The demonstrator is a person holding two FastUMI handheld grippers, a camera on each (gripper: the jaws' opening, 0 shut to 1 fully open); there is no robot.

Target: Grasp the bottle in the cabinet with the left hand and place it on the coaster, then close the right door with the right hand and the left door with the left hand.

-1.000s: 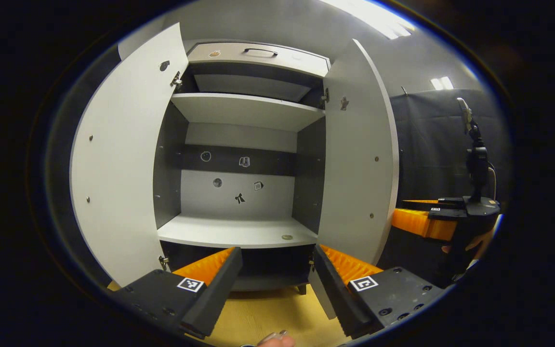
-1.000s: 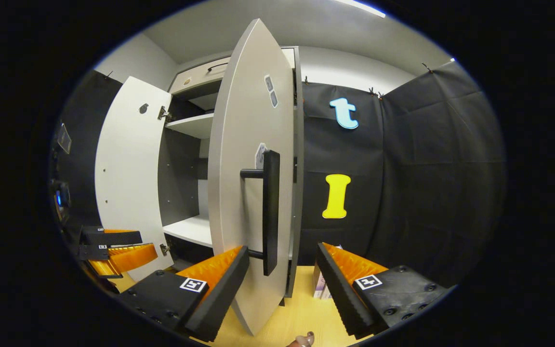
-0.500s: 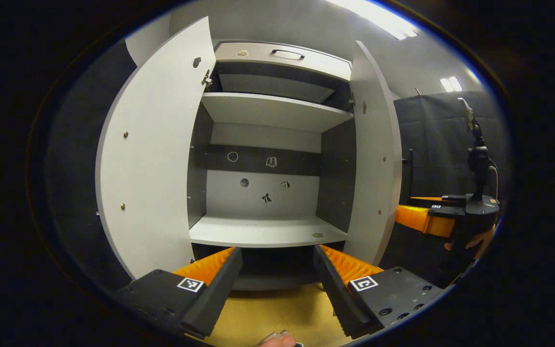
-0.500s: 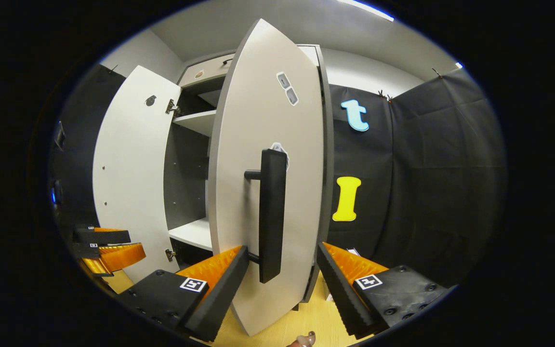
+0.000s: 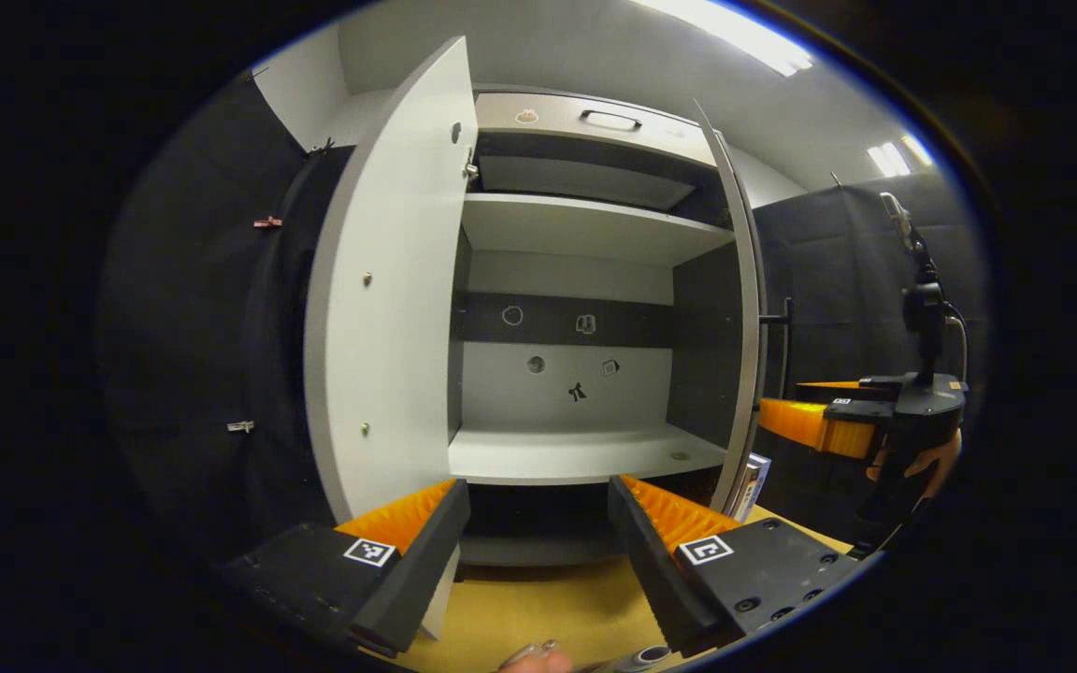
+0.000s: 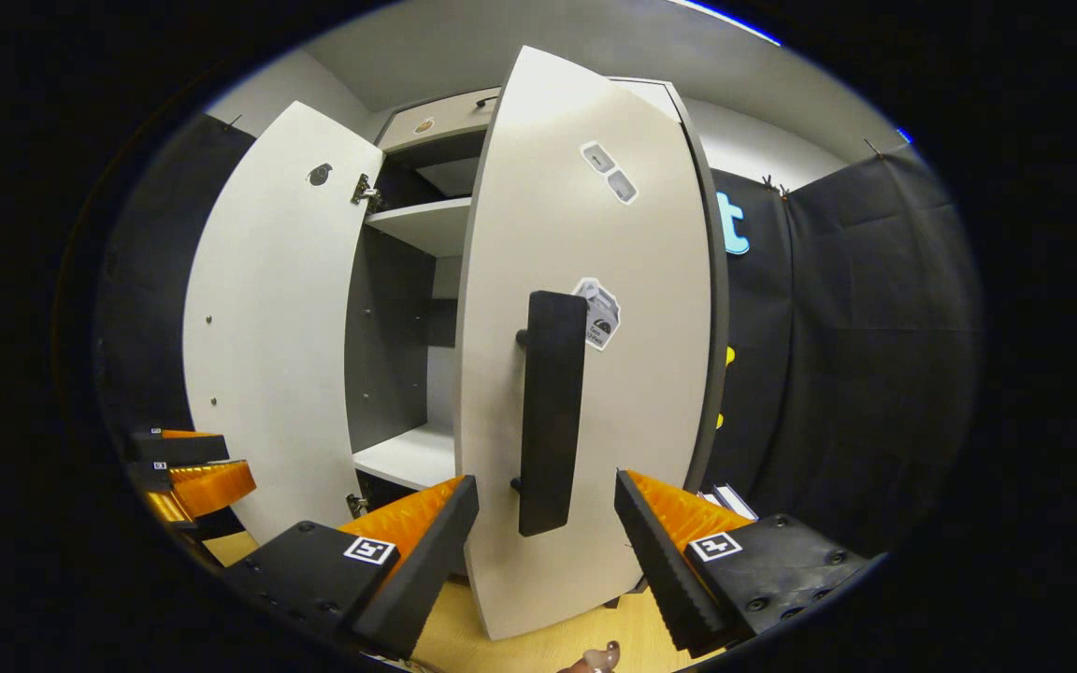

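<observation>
The grey cabinet stands with both doors open. In the right gripper view the right door (image 6: 595,374) is partly swung in, and its black bar handle (image 6: 552,411) stands just ahead between the fingers of my open right gripper (image 6: 543,561); neither finger presses on it. The left door (image 6: 267,346) stands wide open. In the left gripper view my left gripper (image 5: 538,551) is open and holds nothing, facing the bare lower shelf (image 5: 585,453), with the left door (image 5: 380,308) beside it. A small round grey top (image 5: 646,654) peeks in at the bottom edge.
The wooden tabletop (image 5: 538,608) lies under the cabinet. A drawer with a handle (image 5: 609,117) tops the cabinet. Flat boxes (image 6: 725,500) lean by the cabinet's right side. The right gripper (image 5: 819,425), held by a hand, shows at the right of the left gripper view.
The right door has swung from wide open toward shut, with my right gripper following its handle. My left gripper has shifted left, so the left door now looks narrower and nearer.
</observation>
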